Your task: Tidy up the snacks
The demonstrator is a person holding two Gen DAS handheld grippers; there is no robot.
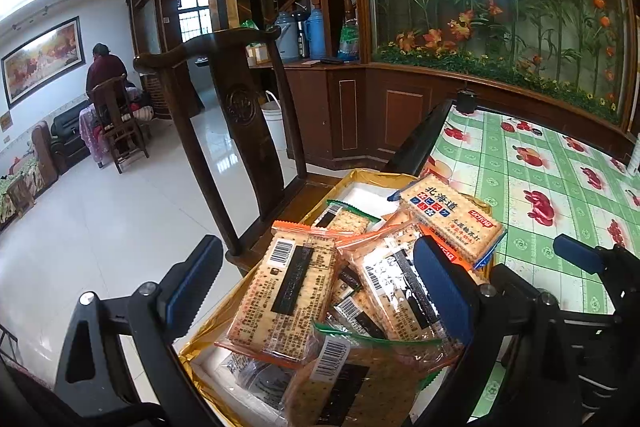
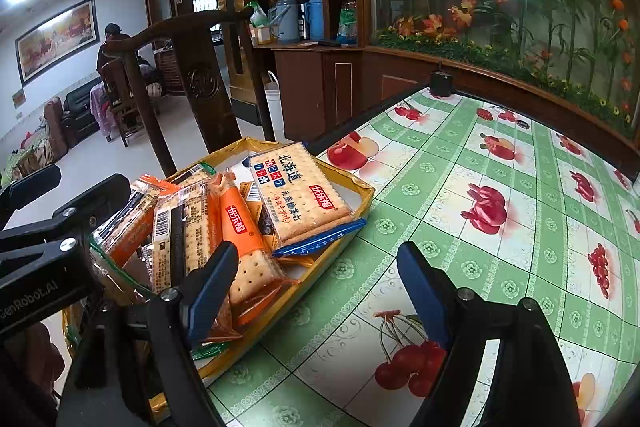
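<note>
A gold tray (image 1: 344,183) (image 2: 366,193) sits at the table's left edge and holds several cracker packets. A blue-edged packet (image 1: 452,221) (image 2: 300,193) lies on top at the far end. Orange packets (image 1: 286,291) (image 2: 240,247) and a green-edged one (image 1: 352,375) are piled nearer. My left gripper (image 1: 320,287) is open and empty just above the pile. My right gripper (image 2: 316,287) is open and empty at the tray's right rim, over the table (image 2: 500,227). The right gripper also shows in the left wrist view (image 1: 580,255).
A dark wooden chair (image 1: 224,95) (image 2: 188,67) stands behind the tray. A small black object (image 2: 440,83) sits at the table's far edge. A wooden cabinet with flasks and a floral glass panel lie beyond. A person sits far left.
</note>
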